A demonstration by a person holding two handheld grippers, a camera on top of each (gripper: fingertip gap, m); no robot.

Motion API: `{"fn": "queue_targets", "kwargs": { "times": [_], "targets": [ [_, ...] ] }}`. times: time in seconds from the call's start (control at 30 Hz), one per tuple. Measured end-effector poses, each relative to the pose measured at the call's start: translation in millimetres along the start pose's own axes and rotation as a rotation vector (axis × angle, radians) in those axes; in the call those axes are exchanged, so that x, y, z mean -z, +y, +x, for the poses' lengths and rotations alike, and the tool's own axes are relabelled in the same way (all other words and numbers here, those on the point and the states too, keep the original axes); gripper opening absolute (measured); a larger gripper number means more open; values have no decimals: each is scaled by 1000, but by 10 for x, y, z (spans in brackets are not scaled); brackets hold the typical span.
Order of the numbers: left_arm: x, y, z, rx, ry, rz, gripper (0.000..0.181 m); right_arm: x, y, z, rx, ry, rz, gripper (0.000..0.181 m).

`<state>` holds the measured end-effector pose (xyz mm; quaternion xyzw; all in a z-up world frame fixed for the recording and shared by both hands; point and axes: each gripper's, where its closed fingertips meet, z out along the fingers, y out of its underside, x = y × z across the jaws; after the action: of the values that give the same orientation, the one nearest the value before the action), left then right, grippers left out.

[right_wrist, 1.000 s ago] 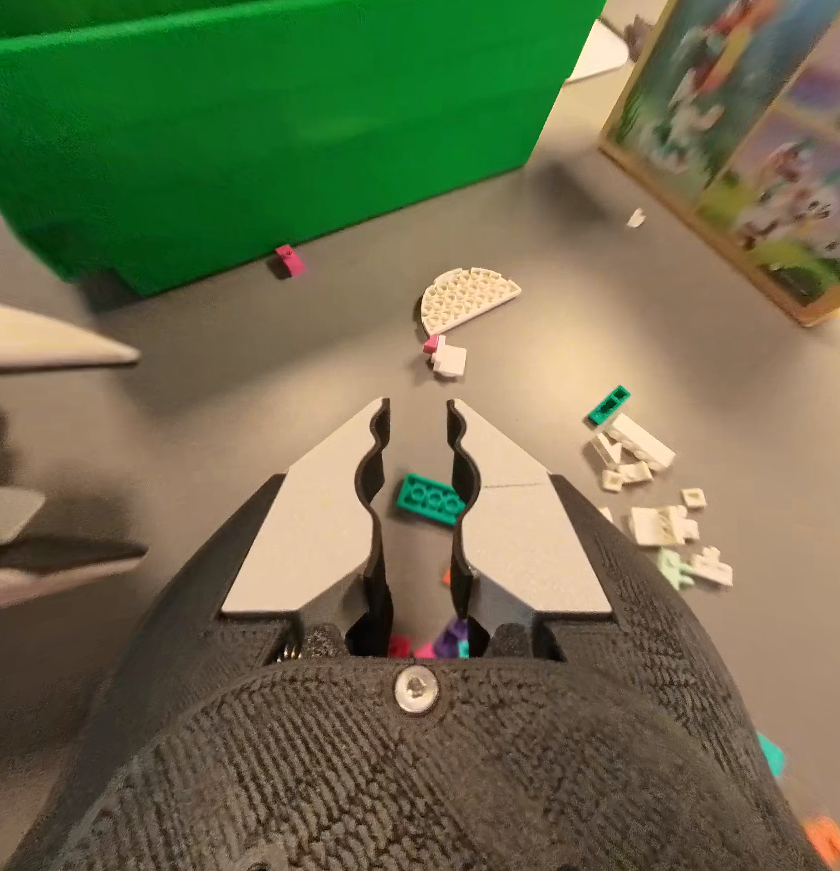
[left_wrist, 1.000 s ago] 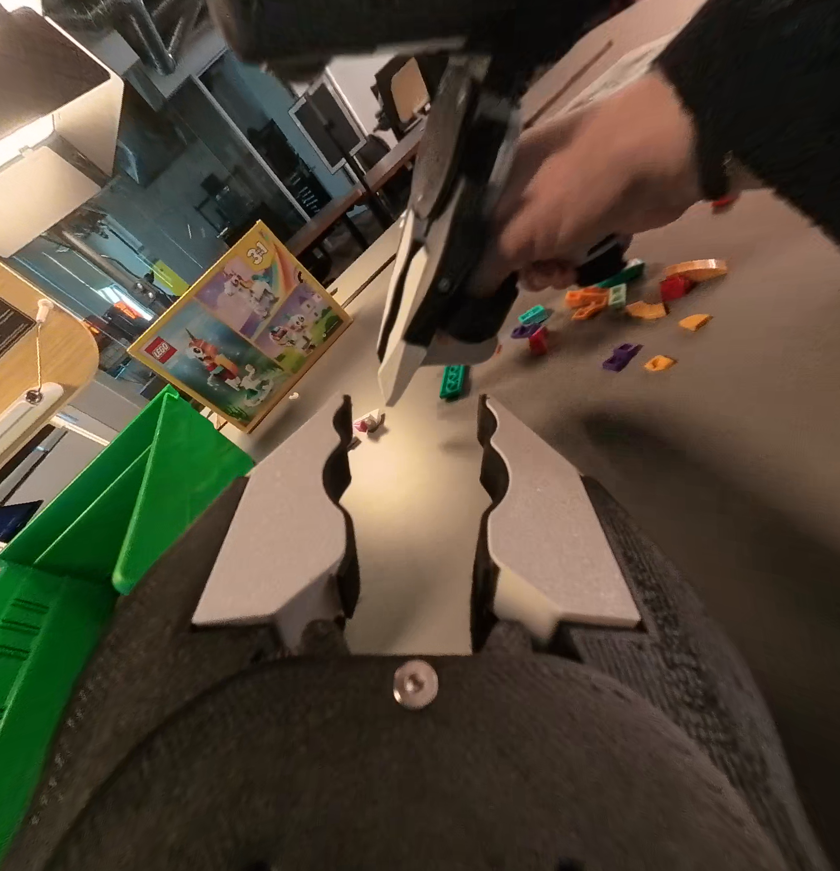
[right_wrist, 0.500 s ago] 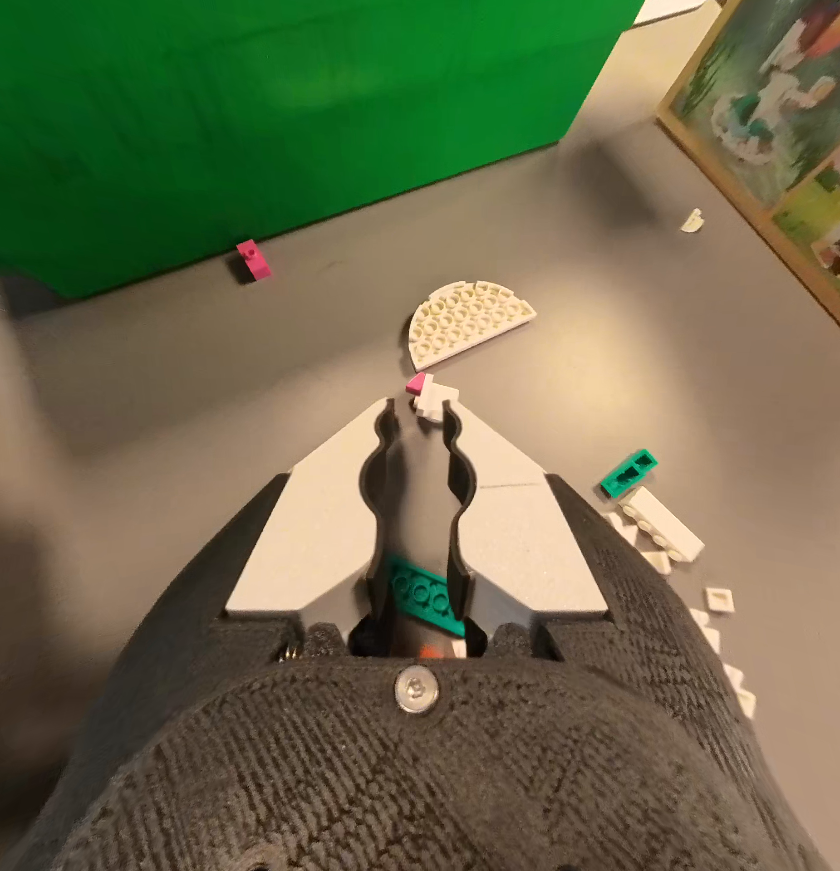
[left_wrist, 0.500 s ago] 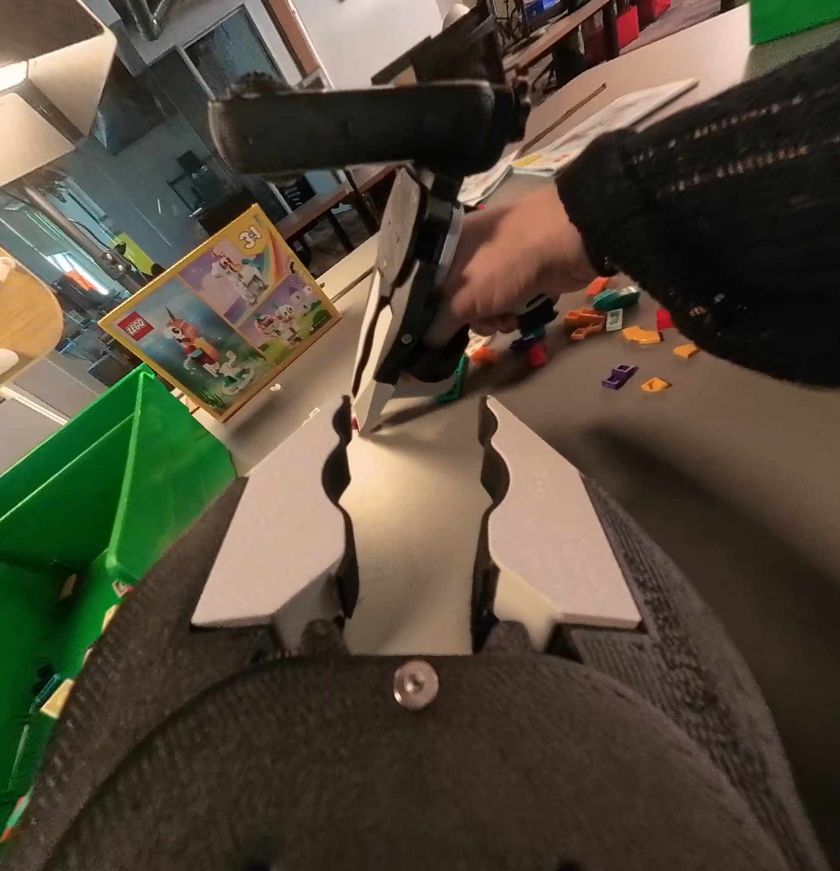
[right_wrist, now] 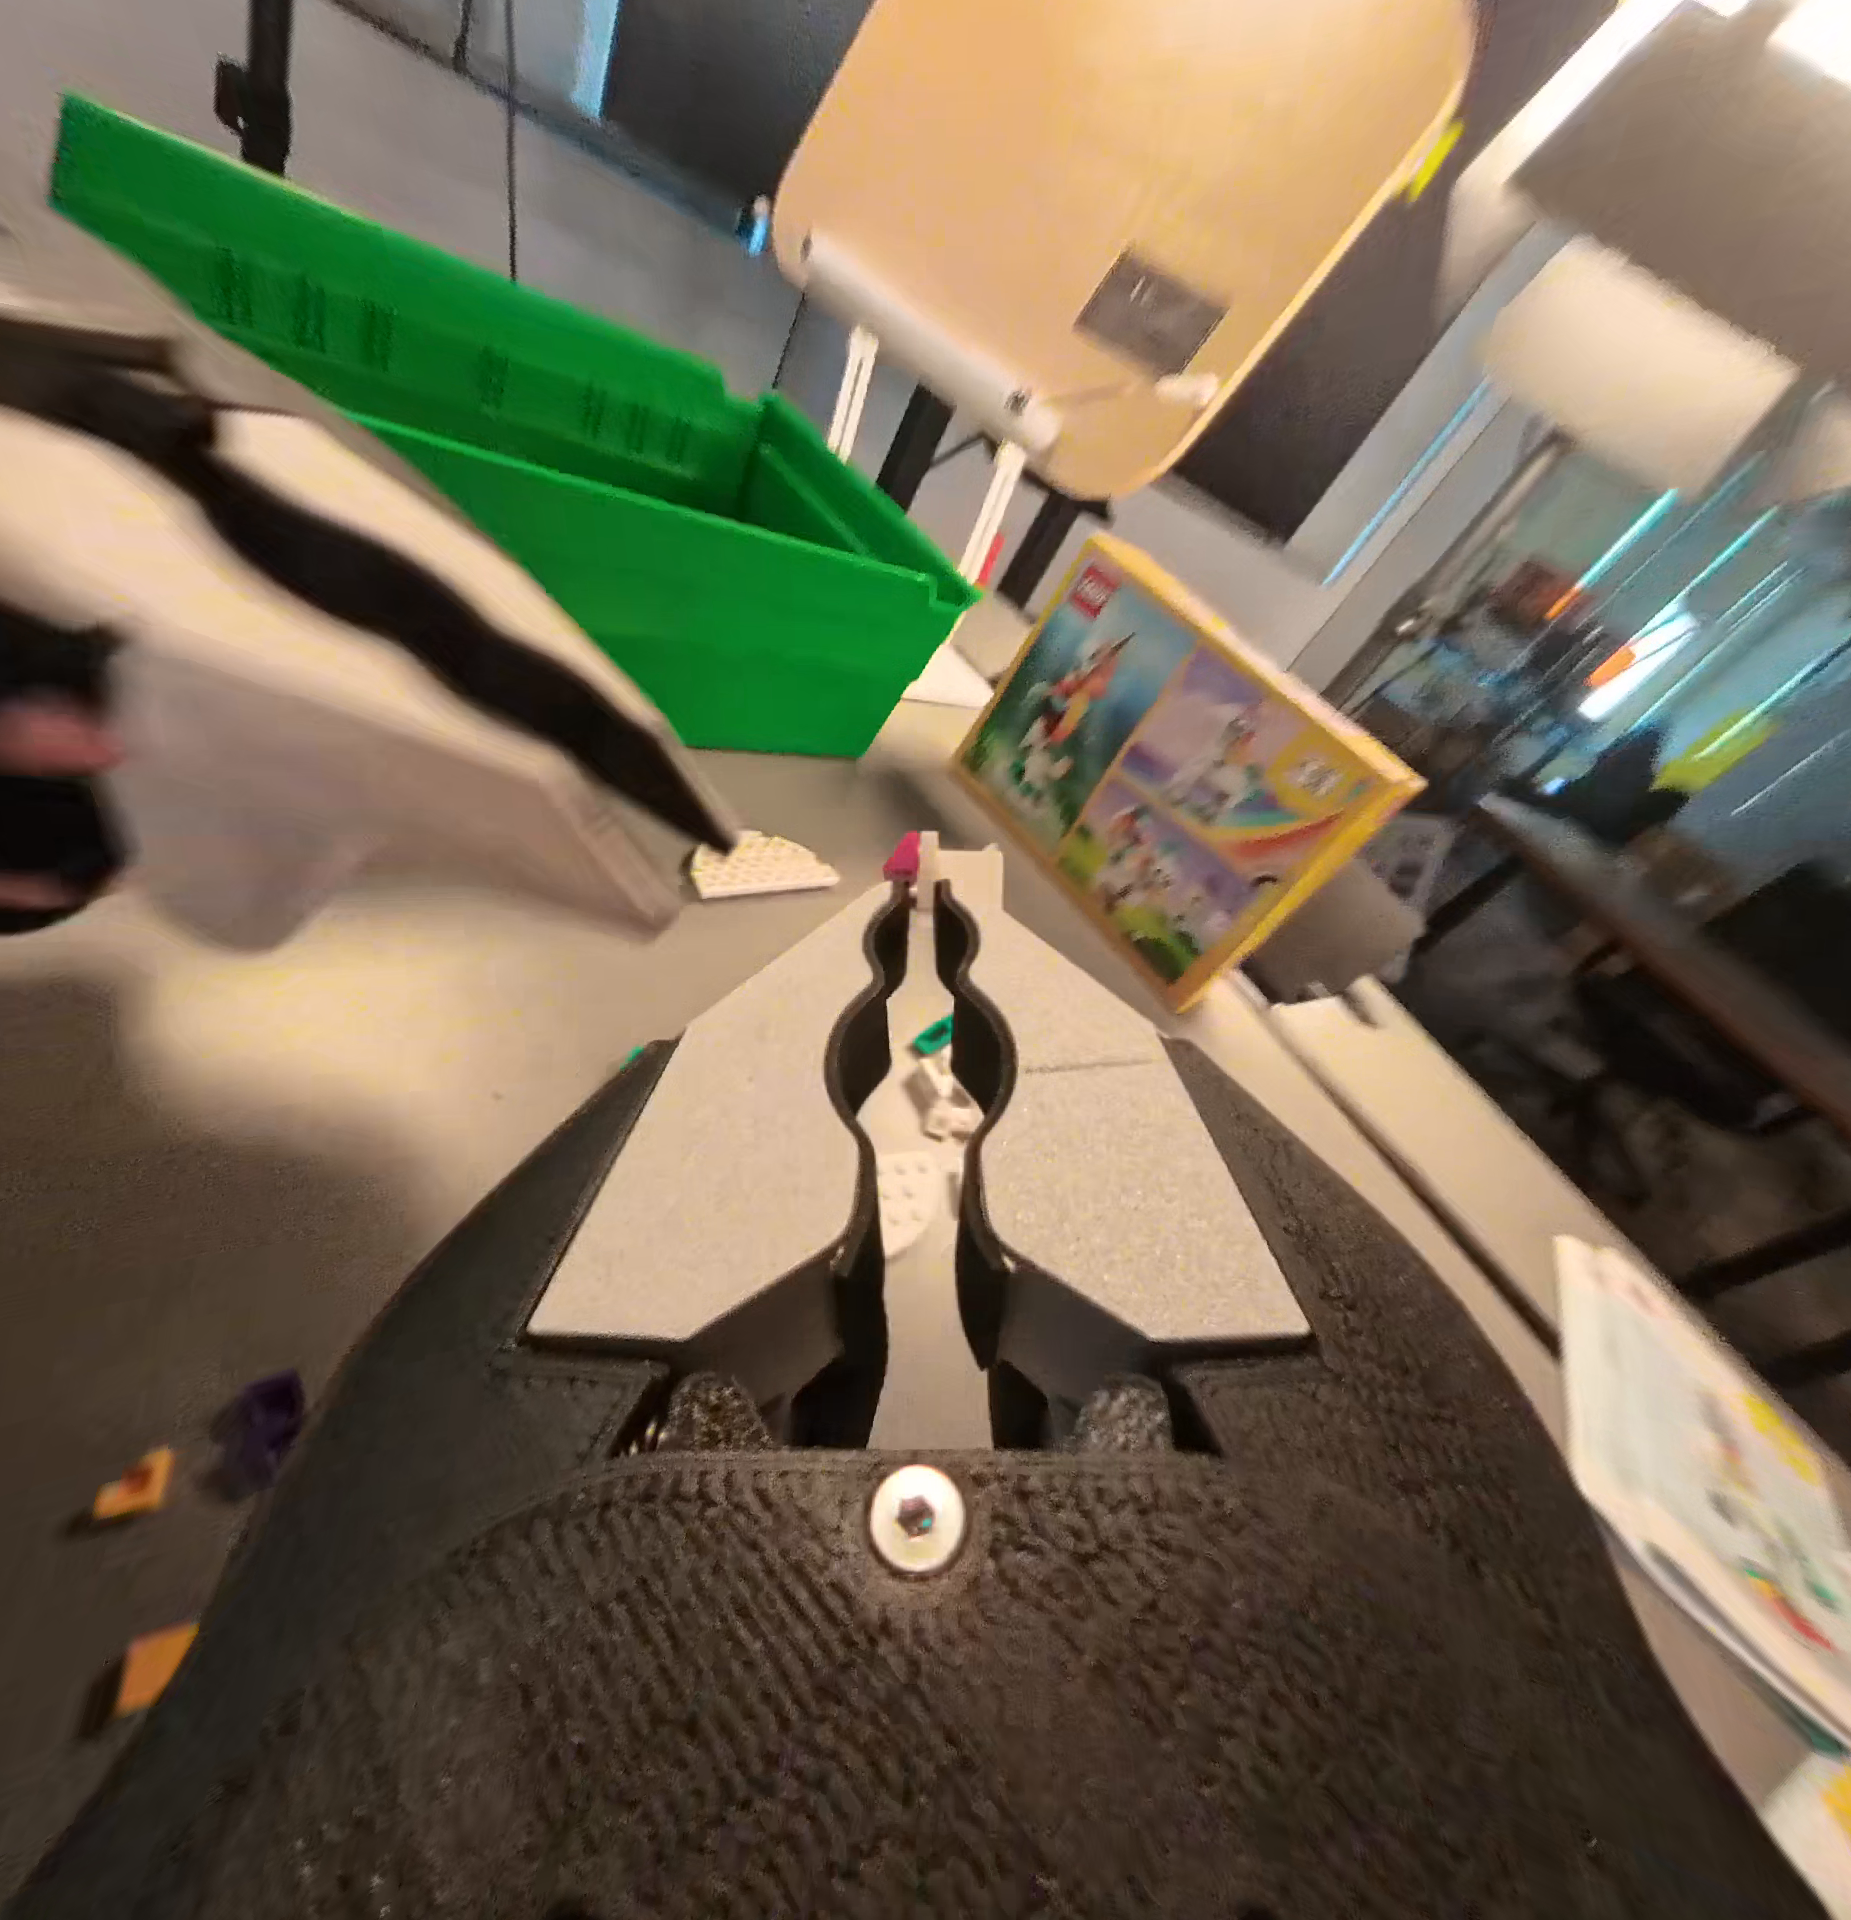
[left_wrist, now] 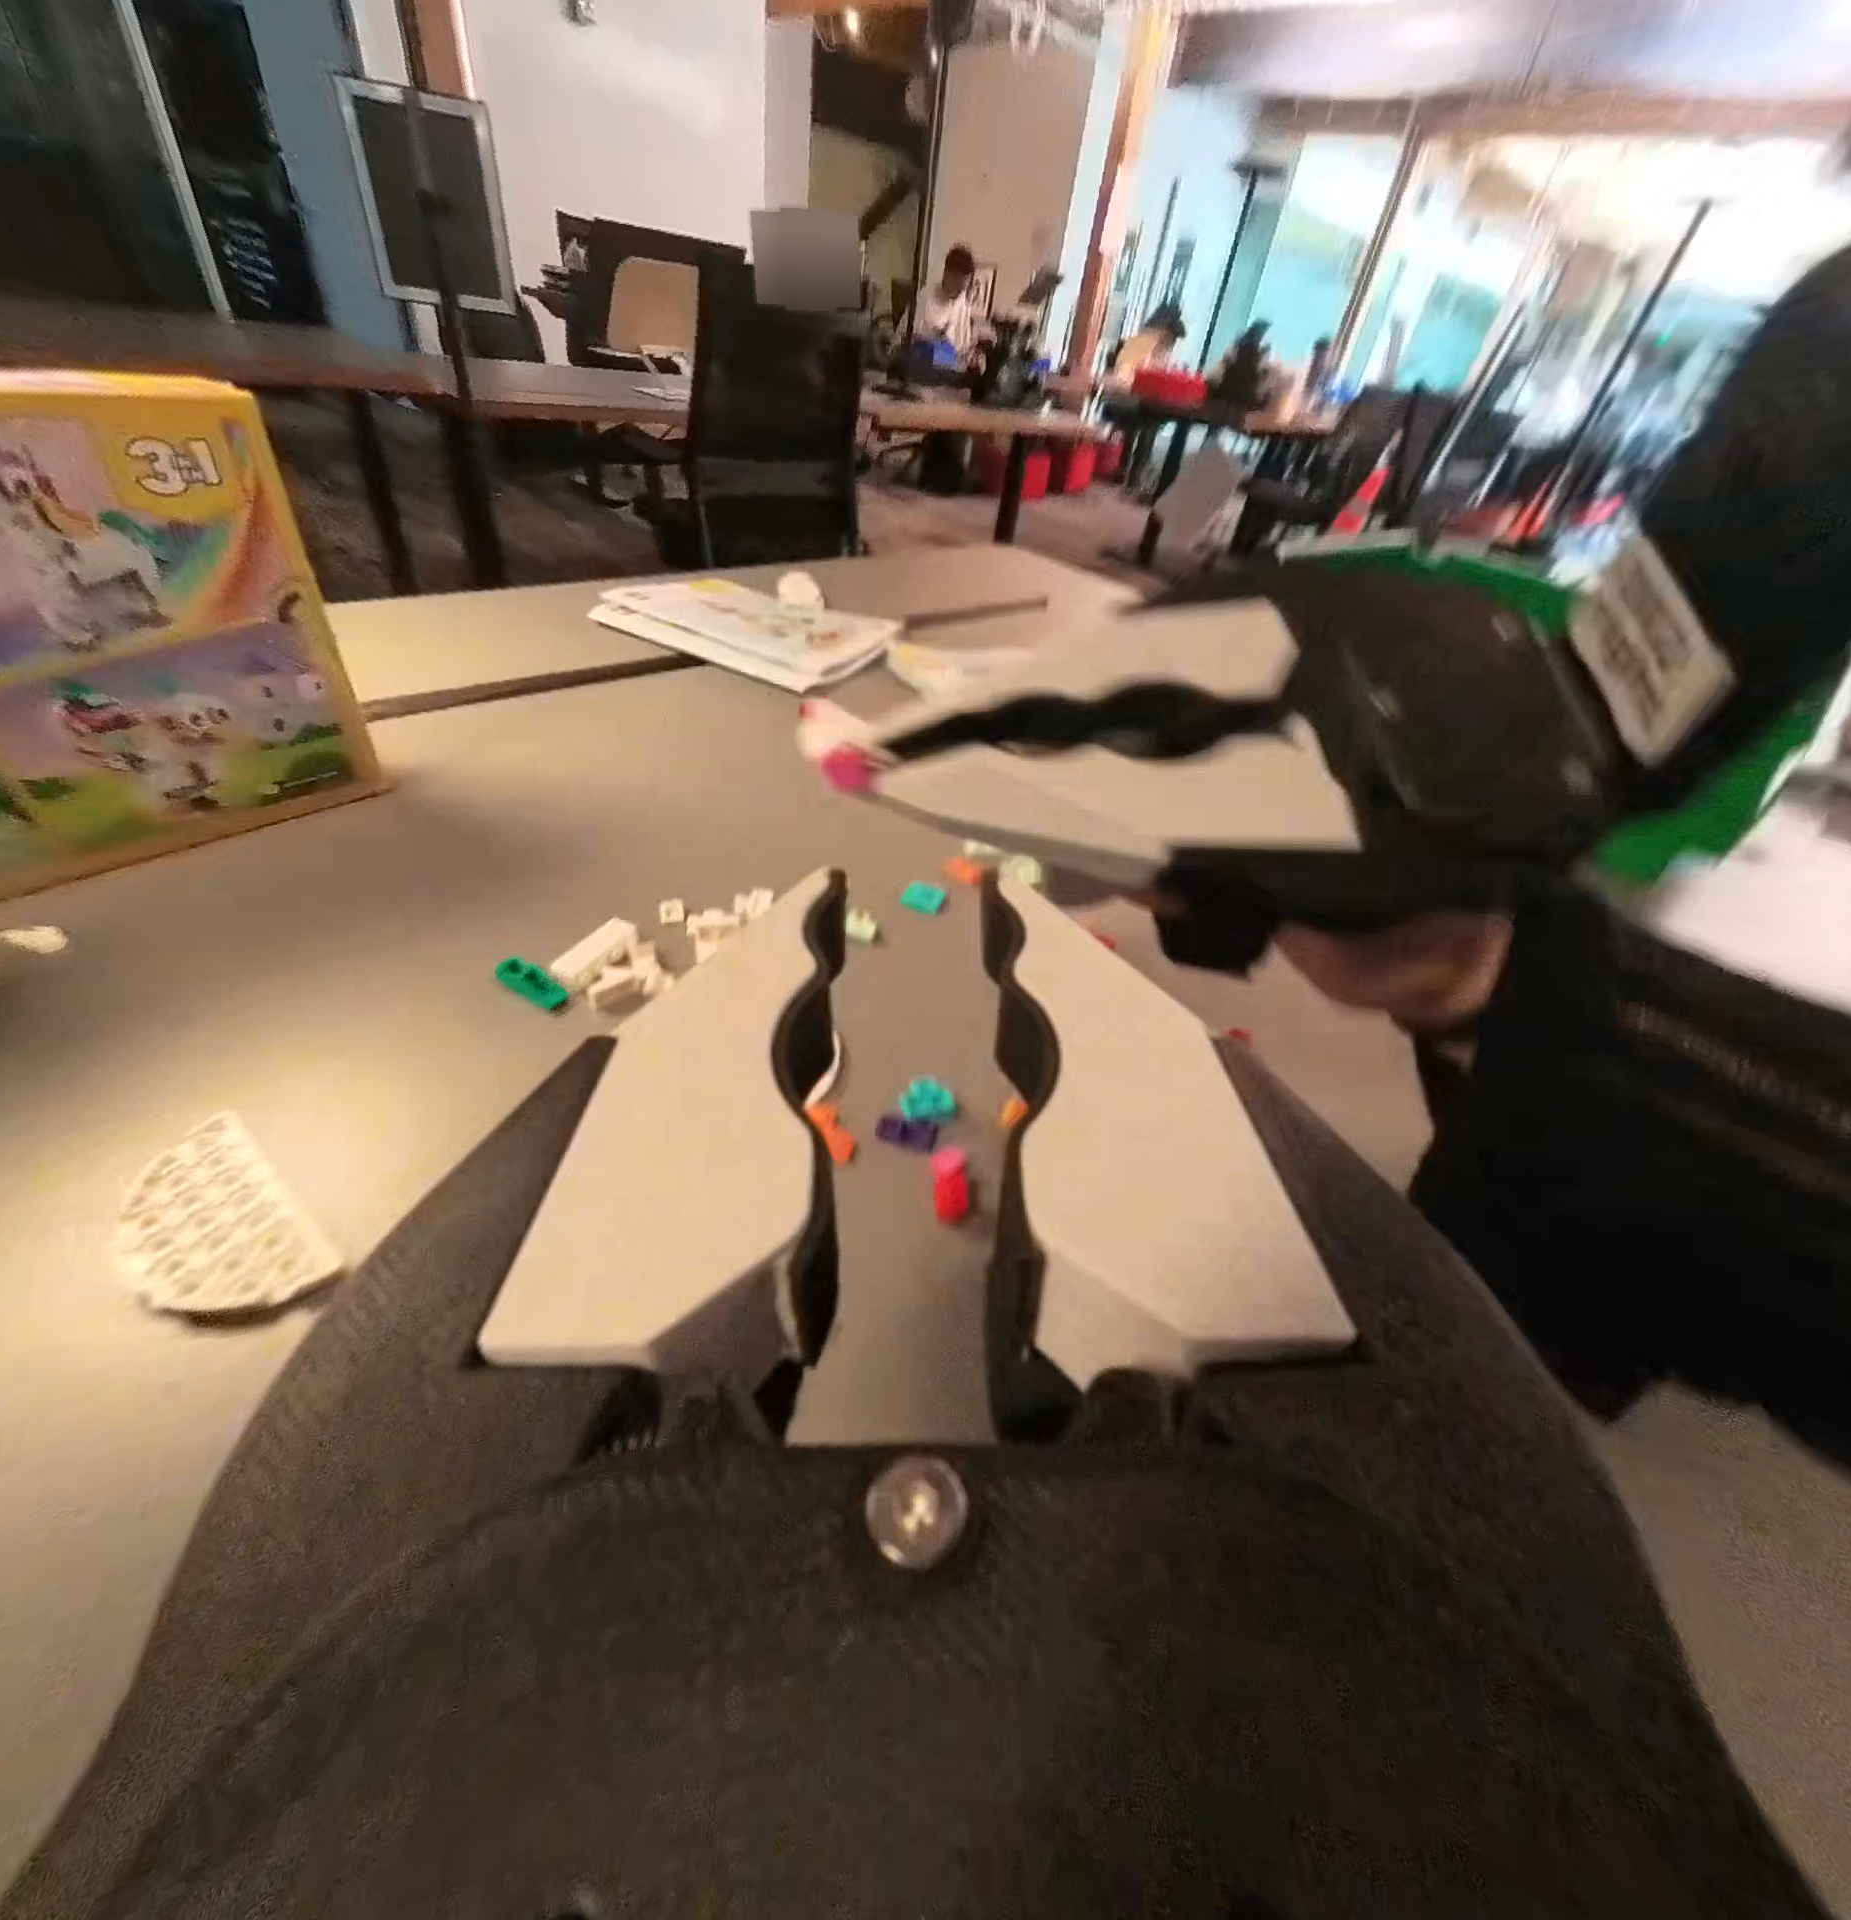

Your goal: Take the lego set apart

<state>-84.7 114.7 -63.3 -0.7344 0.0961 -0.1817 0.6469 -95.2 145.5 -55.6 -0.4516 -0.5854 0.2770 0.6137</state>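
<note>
Right wrist view: a small white-and-pink piece (right_wrist: 936, 864) is pinched at the very tips of the right tool (right_wrist: 926, 891), and it is held up above the surface (right_wrist: 401, 1039), probably so that its two parts can be reached from the side.
Held piece: the pink part sits on the left of the white part; whether they are firmly joined cannot be told.
Right tool: it is nearly pressed together, with only the piece between the tips; a tip grip seems chosen because the piece is very small.
Left tool: the left tool (left_wrist: 905, 904) is spread and nothing is held in it; it is kept near the right tool, which is judged to be a preparation for pulling the pink part off.
Left wrist view: the same piece (left_wrist: 836, 750) is seen at the end of the right tool (left_wrist: 864, 764), in the air above the loose bricks.
Loose bricks: white pieces (left_wrist: 630, 961), a green plate (left_wrist: 531, 984) and coloured pieces (left_wrist: 921, 1127) are scattered on the surface, so much of the set appears already separated.
Half-round plate: a white half-round plate (left_wrist: 214, 1231) lies alone to the left.
Surroundings: a yellow set box (right_wrist: 1175, 769) stands behind, a green bin (right_wrist: 692, 582) is beside it, and a booklet (left_wrist: 755, 629) lies farther away.
</note>
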Motion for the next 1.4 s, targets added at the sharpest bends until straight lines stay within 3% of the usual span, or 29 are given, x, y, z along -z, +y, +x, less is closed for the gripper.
{"fn": "queue_targets", "kwargs": {
  "times": [0.1, 0.3, 0.43, 0.7, 0.87, 1.27, 1.4],
  "targets": [
    [-243, -130, -52, 106, 101, 23, 25, 184, -7, 85, 32, 44, 74, 2],
    [-517, -157, -38, 250, 269, 16, 15, 256, 57, 226, 63, 112, 102, 2],
    [-557, -158, 9, 291, 350, 28, 21, 266, 82, 279, 72, 145, 105, 3],
    [-512, -159, 38, 360, 458, 55, 12, 243, 96, 241, 119, 140, 101, 3],
    [-514, -142, -24, 412, 464, 54, 19, 216, 96, 199, 166, 152, 91, 2],
    [-555, -30, -7, 416, 435, -25, 6, 199, 229, 223, 201, 169, 13, 3],
    [-489, 56, -224, 471, 373, -44, 6, 549, 287, 840, -2, 394, 34, 2]
  ]
}}
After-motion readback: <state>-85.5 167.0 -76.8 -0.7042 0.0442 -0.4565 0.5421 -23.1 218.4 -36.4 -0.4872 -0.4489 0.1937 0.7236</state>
